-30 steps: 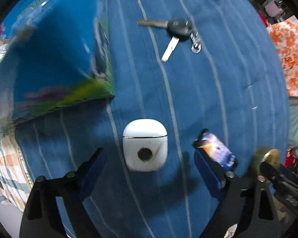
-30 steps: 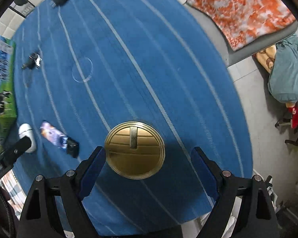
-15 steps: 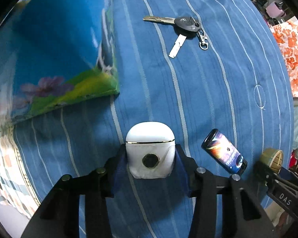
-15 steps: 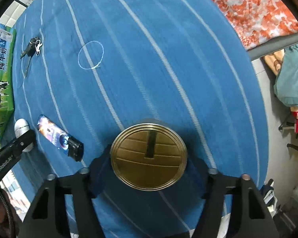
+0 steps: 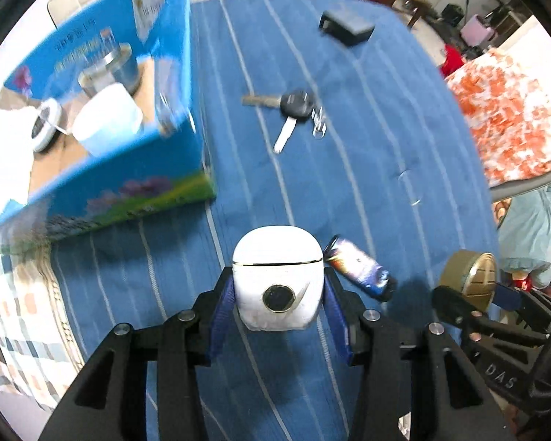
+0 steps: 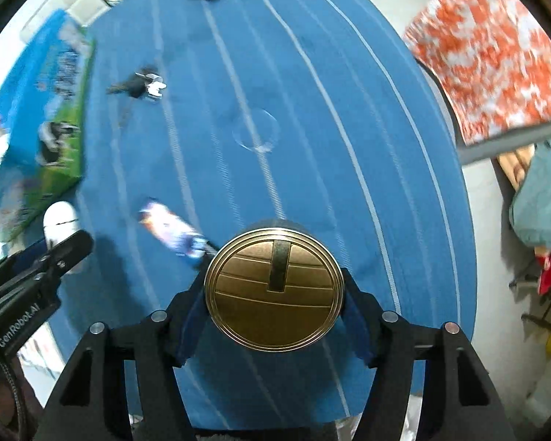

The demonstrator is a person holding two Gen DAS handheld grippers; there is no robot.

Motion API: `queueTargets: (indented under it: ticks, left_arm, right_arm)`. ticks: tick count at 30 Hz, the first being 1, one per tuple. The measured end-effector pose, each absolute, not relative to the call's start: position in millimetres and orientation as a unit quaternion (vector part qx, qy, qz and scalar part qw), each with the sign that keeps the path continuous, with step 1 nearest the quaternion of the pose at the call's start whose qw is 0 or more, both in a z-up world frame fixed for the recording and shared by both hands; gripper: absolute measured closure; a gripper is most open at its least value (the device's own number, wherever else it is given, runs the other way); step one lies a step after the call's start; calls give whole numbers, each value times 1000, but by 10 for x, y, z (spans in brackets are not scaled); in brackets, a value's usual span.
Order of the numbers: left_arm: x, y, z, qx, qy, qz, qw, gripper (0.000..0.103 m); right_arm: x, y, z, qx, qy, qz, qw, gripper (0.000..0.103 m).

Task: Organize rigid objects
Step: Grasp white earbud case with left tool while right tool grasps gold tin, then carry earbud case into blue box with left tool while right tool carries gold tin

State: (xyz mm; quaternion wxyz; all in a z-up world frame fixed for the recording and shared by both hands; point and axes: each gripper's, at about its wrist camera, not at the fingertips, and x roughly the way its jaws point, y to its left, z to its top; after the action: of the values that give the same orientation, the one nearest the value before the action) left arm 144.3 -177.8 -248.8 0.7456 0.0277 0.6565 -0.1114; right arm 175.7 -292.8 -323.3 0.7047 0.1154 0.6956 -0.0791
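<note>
My left gripper (image 5: 278, 305) is shut on a white earbud case (image 5: 278, 279) and holds it above the blue striped cloth (image 5: 349, 169). My right gripper (image 6: 273, 310) is shut on a round gold tin (image 6: 273, 288), lifted off the cloth; it also shows in the left wrist view (image 5: 468, 275). A colourful lighter (image 5: 360, 268) lies on the cloth between the two grippers. A key bunch (image 5: 294, 110) lies farther back. An open blue carton (image 5: 103, 128) at the left holds a white cup (image 5: 106, 119) and other items.
A black box (image 5: 347, 29) lies at the cloth's far end. An orange-white cushion (image 6: 488, 55) sits on a chair to the right. A checked cloth (image 5: 14, 312) lies at the lower left. A small wire ring (image 6: 255, 134) rests mid-cloth.
Both grippers closed from open, the left on the earbud case and the right on the gold tin, and both have since lifted their objects off the cloth.
</note>
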Motion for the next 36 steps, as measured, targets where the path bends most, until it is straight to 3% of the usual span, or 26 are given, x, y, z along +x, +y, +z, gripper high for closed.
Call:
queueTargets:
  ticks: [7, 22, 30, 36]
  left_arm:
    - [1515, -1361, -1818, 9, 612, -110, 783, 60]
    - [1858, -233, -1092, -20, 538, -33, 842, 60]
    - [2000, 230, -1052, -44, 530, -20, 847, 60]
    - [2238, 651, -1425, -68, 564, -12, 823, 60]
  right_arm:
    - [1976, -2515, -2565, 90, 659, -33, 746, 36]
    - [2368, -1209, -1528, 58, 575, 58, 814, 36]
    - [2542, -705, -1455, 41, 560, 71, 824, 36]
    - [2826, -456, -1938, 85, 592, 106, 794, 36]
